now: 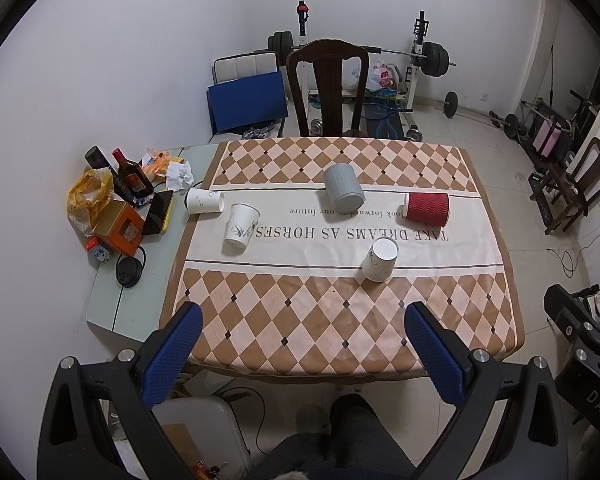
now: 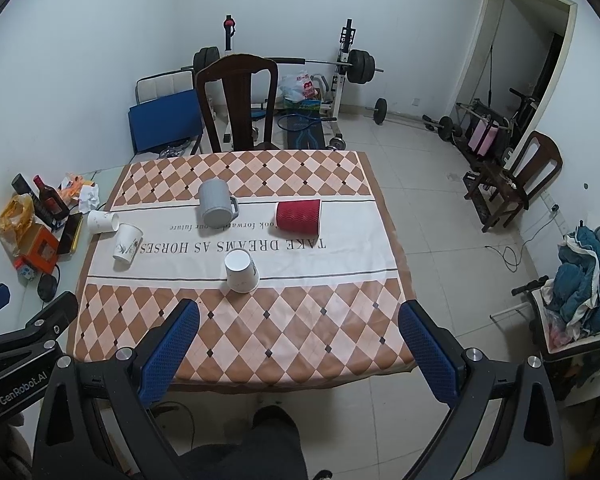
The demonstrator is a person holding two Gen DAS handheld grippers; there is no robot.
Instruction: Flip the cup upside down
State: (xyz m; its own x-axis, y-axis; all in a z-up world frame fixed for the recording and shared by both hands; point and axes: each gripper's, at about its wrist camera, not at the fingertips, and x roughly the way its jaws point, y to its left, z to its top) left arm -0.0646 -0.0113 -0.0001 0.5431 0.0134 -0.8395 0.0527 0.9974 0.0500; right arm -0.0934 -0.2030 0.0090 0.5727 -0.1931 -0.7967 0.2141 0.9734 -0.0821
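Several cups sit on the checkered tablecloth point(image 1: 300, 320). A white paper cup point(image 1: 241, 225) stands upright at the left; it also shows in the right wrist view point(image 2: 127, 245). Another white cup point(image 1: 205, 201) lies on its side behind it. A grey mug point(image 1: 343, 187) stands upside down, its handle visible in the right wrist view point(image 2: 216, 202). A red ribbed cup point(image 1: 427, 209) lies on its side. A white cup point(image 1: 379, 260) stands upside down nearest me. My left gripper point(image 1: 303, 320) and right gripper point(image 2: 299, 316) are open and empty, above the table's near edge.
A side table point(image 1: 152, 280) at the left holds bottles point(image 1: 134, 178), an orange box point(image 1: 118, 228), bags and crumpled paper. A dark wooden chair point(image 1: 327, 88) stands behind the table. Weight equipment point(image 1: 420, 60) lines the back wall. Another chair point(image 2: 516, 184) stands at the right.
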